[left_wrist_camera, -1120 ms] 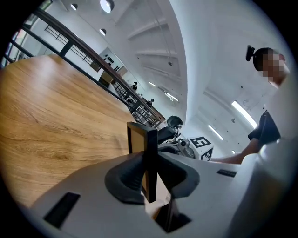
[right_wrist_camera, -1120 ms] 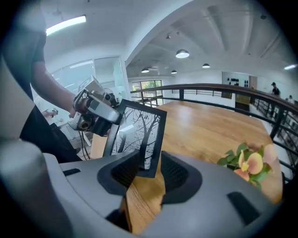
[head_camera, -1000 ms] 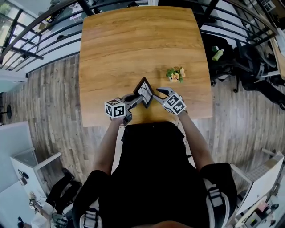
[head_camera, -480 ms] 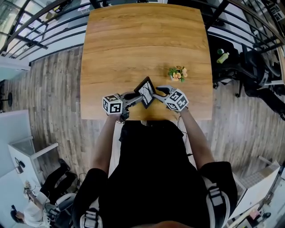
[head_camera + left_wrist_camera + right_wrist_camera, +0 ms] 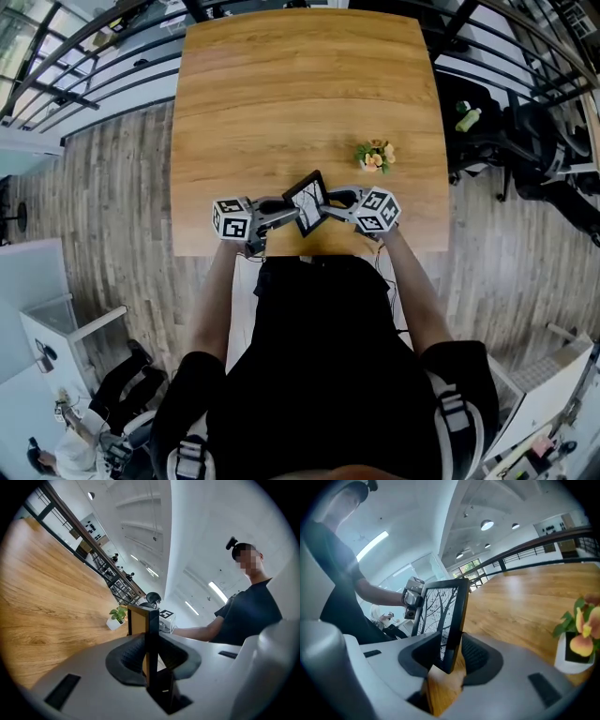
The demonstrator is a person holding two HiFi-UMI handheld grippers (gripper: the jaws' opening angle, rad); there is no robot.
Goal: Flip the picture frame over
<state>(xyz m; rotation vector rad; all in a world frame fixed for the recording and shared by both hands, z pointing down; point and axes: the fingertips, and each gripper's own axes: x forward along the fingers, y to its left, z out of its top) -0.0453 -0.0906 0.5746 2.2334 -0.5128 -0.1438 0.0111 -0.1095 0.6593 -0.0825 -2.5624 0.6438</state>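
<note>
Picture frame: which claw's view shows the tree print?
The right claw, jaws closing on the picture frame: its view shows the tree print. The left claw sees only the brown back.

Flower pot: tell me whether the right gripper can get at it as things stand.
Probably not yet: the flower pot sits close with bare table between, but the right gripper is closing its jaws on the picture frame.
</note>
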